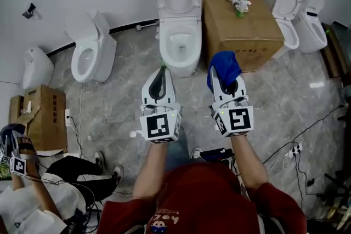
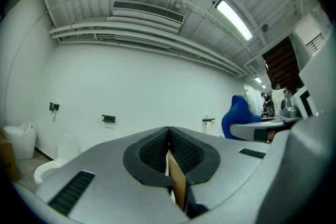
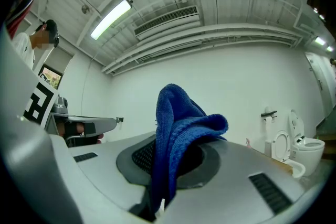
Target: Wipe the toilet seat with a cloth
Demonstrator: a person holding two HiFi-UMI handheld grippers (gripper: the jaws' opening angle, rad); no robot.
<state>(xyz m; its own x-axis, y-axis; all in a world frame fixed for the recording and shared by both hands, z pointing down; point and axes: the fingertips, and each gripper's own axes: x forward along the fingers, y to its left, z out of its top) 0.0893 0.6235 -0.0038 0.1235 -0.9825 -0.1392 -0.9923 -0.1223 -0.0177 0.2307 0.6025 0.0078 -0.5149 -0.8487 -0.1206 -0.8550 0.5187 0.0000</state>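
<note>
A white toilet (image 1: pixel 179 35) stands straight ahead against the wall, lid raised and seat (image 1: pixel 181 30) down over the bowl. My left gripper (image 1: pixel 162 73) is shut and empty, its tip just short of the bowl's front rim; its pads (image 2: pixel 181 150) meet in the left gripper view. My right gripper (image 1: pixel 224 80) is shut on a blue cloth (image 1: pixel 224 64), level with the toilet's right front corner. The blue cloth (image 3: pixel 178 131) bulges up out of the jaws in the right gripper view and also shows as a blue cloth (image 2: pixel 237 113) in the left gripper view.
A large cardboard box (image 1: pixel 241 30) with a spray bottle (image 1: pixel 239 4) and rags stands right of the toilet. More toilets stand at left (image 1: pixel 90 52) and right (image 1: pixel 299 13). Another person (image 1: pixel 27 194) sits at lower left by a small box (image 1: pixel 46 115). Cables and a power strip (image 1: pixel 293 149) lie at right.
</note>
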